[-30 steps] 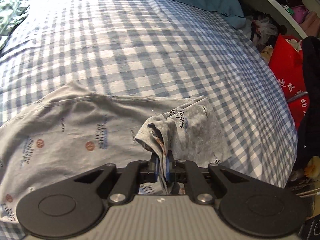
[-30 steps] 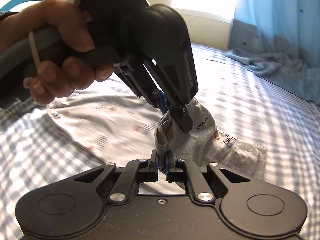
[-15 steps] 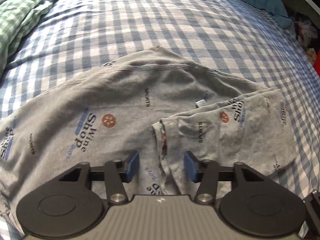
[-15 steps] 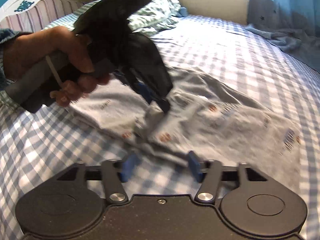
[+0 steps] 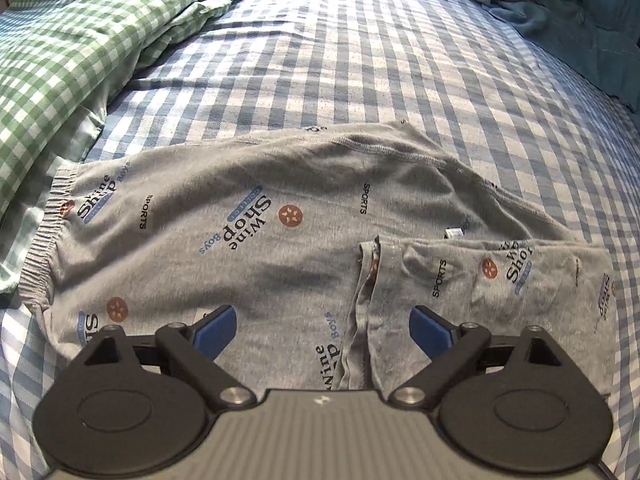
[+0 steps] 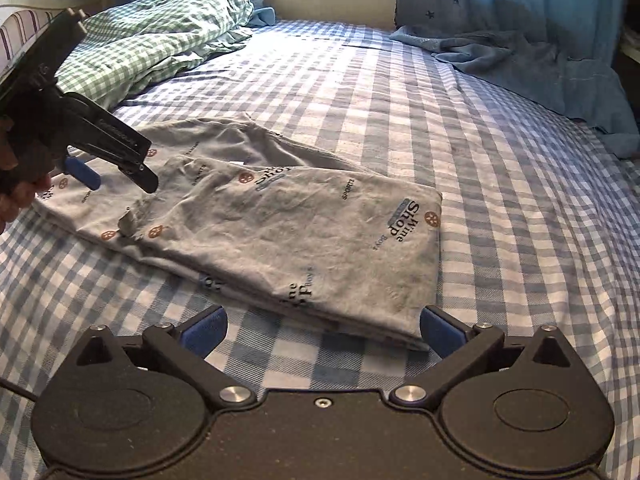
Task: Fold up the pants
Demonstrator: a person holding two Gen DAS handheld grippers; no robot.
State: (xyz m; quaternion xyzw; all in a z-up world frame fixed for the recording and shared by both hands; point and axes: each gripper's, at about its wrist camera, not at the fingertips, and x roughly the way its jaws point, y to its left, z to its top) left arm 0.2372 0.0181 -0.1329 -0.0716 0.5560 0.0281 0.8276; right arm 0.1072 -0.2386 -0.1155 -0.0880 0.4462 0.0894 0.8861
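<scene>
**A:** What has changed? The hem of the grey printed pants (image 5: 280, 240), pinched a second ago in both tools, has been let go: the jaws of the left gripper (image 5: 322, 326) and the right gripper (image 6: 322, 330) have just been opening, and both are now spread wide with nothing gripped. The leg ends have been laid back over the body of the garment.

**B:** And where is the garment placed?

**A:** Flat on the blue-checked bedsheet (image 5: 360, 60), folded once. Its long axis is seen running left to right in both views, the elastic waistband (image 5: 40, 248) at the left, the fold edge at the right. The released hem is directly under the left gripper; the near long edge lies just ahead of the right gripper's fingers.

**B:** Materials?

**A:** Soft, thin, creased jersey; a limp hold is to be expected. A green-checked quilt (image 5: 80, 40) is bunched beyond the waistband, and blue cloth (image 6: 540, 60) is heaped well apart.
</scene>
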